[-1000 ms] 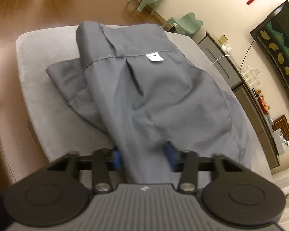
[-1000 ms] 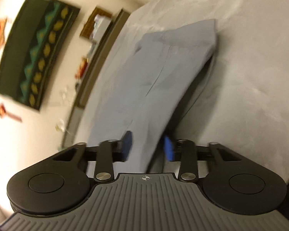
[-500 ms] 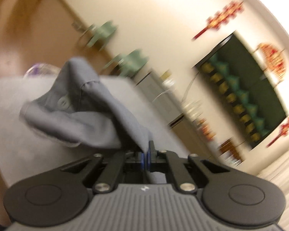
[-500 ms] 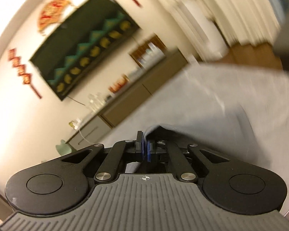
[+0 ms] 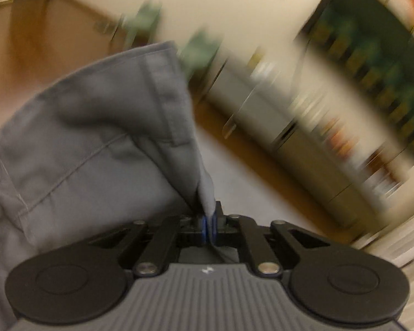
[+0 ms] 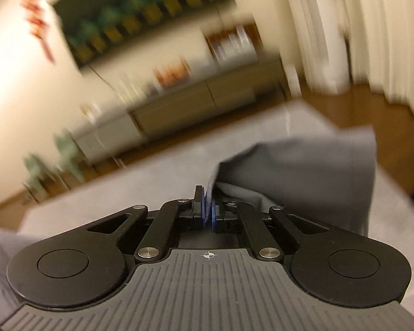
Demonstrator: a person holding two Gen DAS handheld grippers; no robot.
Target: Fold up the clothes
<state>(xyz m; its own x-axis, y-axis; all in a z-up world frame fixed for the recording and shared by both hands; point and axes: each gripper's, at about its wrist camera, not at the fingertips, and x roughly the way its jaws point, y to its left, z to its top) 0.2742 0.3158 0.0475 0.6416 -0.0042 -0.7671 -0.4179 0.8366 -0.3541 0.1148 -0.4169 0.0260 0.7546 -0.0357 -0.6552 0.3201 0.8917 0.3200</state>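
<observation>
lifted grey garment (image 5: pixel 91 149) now hangs above grey table (image 6: pixel 140 182).

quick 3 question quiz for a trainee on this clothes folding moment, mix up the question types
1. True or false: the left claw is shut on the grey garment.
2. What is pinched in the right claw? A) a white towel B) grey fabric C) nothing
3. Fill in: in the right wrist view, the fabric hangs above the grey ____ surface.

Key: 1 true; 2 B; 3 table
</observation>
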